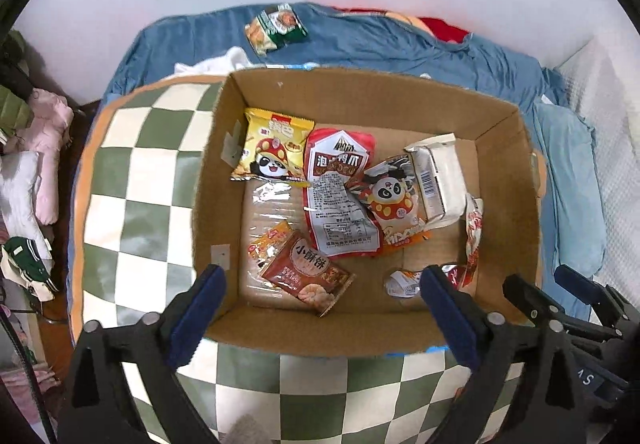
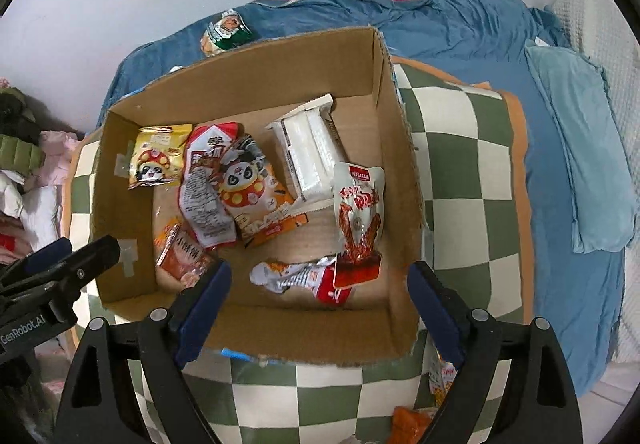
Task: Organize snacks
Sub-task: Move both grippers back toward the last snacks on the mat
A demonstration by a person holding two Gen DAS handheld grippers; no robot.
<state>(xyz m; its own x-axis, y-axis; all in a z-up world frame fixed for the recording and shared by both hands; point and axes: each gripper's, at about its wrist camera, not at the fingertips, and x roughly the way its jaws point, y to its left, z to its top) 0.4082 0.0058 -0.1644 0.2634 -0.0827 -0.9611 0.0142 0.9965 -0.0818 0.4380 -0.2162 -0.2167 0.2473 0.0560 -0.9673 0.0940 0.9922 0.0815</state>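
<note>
Mostly packed into the cardboard box, green packet left at upper centre, left gripper and right gripper both released, empty.

Cardboard box on cushion, cushion on bed | snack packets in box: panda packet at left, white packet at right | one packet behind box, on bed.

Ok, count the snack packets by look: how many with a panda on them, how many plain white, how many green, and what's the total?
Panda packets: 2, the yellow panda packet and the orange panda packet
Plain white packets: 1, the white packet
Green packets: 1, the green packet, outside the cardboard box
Total: 4
</note>
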